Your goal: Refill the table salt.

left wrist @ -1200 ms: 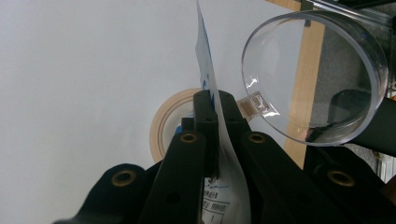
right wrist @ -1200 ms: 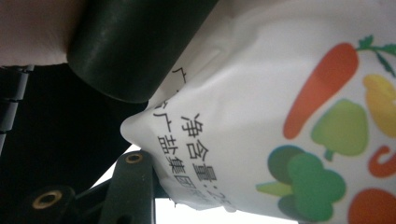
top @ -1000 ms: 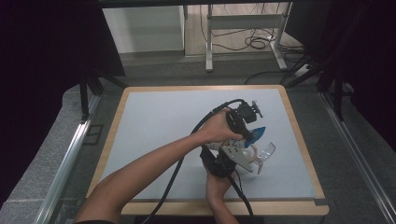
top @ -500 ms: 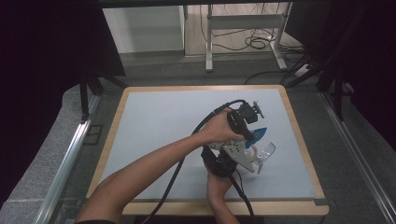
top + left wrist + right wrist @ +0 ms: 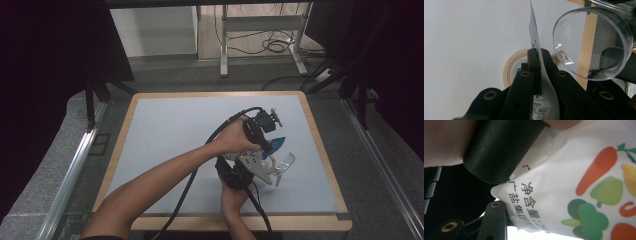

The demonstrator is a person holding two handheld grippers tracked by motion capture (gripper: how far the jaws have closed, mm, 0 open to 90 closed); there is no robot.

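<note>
Two hand-held grippers meet over the right half of the tabletop, nearer its right edge than its left and a little toward the near edge. In the high view the left gripper reaches across from the left on a long forearm, and the right gripper comes up from the near edge just below it, so that the two nearly touch. Between them is a printed pouch, blue where it shows from above. In the left gripper view the left gripper's black jaws are pressed tight on the pouch's thin upper edge, which rises between them as a narrow white-and-blue strip. Just beyond the jaws a roll of tan tape lies flat on the tabletop, and to the right a clear plastic cup lies on its side with its round mouth toward the camera, close to the wooden right edge. In the right gripper view the pouch lies right up against the lens, white with printed vegetables and dark characters, and one black jaw of the right gripper shows at the bottom against its lower edge; whether those jaws are clamped on the pouch cannot be told. In the high view the cup lies just right of the grippers.
</note>
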